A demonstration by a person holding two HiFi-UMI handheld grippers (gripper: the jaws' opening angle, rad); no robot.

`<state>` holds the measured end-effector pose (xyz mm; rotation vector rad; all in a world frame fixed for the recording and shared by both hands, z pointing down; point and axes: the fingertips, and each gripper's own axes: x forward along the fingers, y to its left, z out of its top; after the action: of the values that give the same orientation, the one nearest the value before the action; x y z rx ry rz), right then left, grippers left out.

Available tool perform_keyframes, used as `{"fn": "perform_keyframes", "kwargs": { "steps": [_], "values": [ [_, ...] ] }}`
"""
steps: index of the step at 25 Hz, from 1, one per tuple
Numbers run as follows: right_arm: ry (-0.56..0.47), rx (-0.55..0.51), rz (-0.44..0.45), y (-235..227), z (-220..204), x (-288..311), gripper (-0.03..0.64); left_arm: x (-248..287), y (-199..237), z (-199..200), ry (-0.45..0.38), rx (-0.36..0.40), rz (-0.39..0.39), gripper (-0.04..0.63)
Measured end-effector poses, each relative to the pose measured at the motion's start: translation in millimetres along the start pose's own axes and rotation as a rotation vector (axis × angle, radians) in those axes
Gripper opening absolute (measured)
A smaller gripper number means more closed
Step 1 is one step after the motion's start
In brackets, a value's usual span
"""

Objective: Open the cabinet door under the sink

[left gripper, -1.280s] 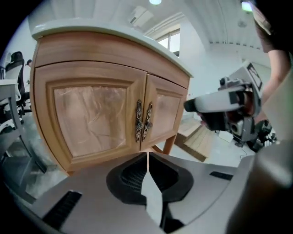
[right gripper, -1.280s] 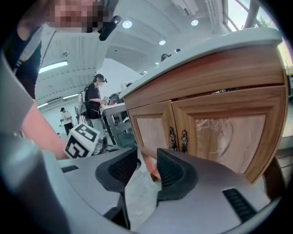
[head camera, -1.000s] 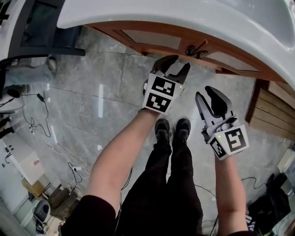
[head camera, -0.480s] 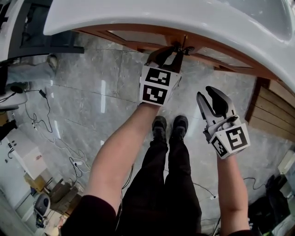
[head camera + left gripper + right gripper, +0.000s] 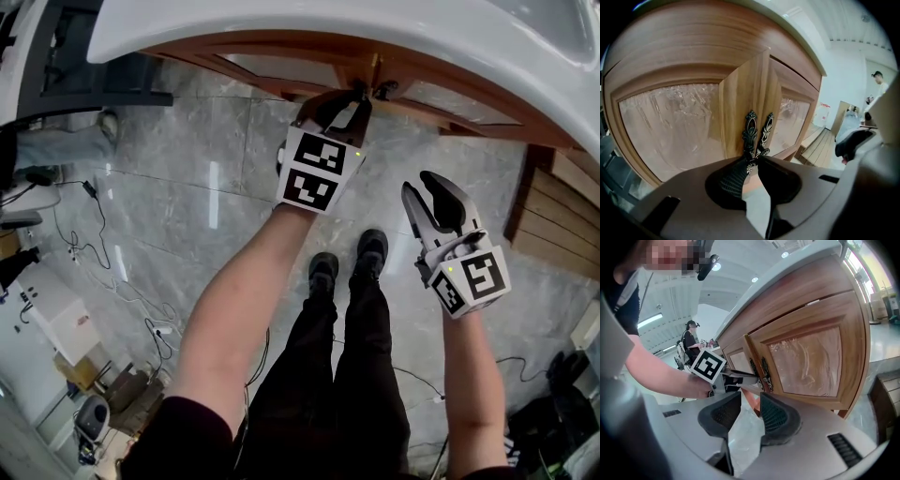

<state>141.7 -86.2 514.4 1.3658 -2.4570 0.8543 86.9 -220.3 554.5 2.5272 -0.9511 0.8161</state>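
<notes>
Your right claw (image 5: 424,187) hangs nearest you, jaws wide and empty, apart from the cabinet. Farther out, your left claw (image 5: 753,163) has just been closing its jaws and now grips the lower end of the ornate handle (image 5: 750,131) on the left cabinet door (image 5: 670,126), directly under the sink (image 5: 375,23).

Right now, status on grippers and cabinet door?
Left hand-held gripper jaws just closed onto door handle. Right hand-held gripper open, empty. Cabinet door not swung out. Nothing blocking.

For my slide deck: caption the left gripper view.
Left gripper, jaws just closing, pinches an ornate door handle of the wooden under-sink cabinet.
</notes>
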Motion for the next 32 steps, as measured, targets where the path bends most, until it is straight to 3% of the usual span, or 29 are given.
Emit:
{"fn": "perform_keyframes", "kwargs": {
  "steps": [7, 24, 32],
  "values": [
    [-0.032, -0.045, 0.01, 7.8, 31.5, 16.2, 0.143, -22.9, -6.9, -16.8, 0.007, 0.045, -0.072, 0.086],
    [-0.027, -0.209, 0.154, 37.2, 79.7, 86.1, 0.17, -43.1, -14.0, -33.9, -0.006, 0.107, -0.148, 0.086],
    [-0.026, -0.27, 0.161, 48.4, 82.0, 94.2, 0.112, -46.8, -13.8, -35.5, -0.014, 0.1, -0.154, 0.087]
  ]
}}
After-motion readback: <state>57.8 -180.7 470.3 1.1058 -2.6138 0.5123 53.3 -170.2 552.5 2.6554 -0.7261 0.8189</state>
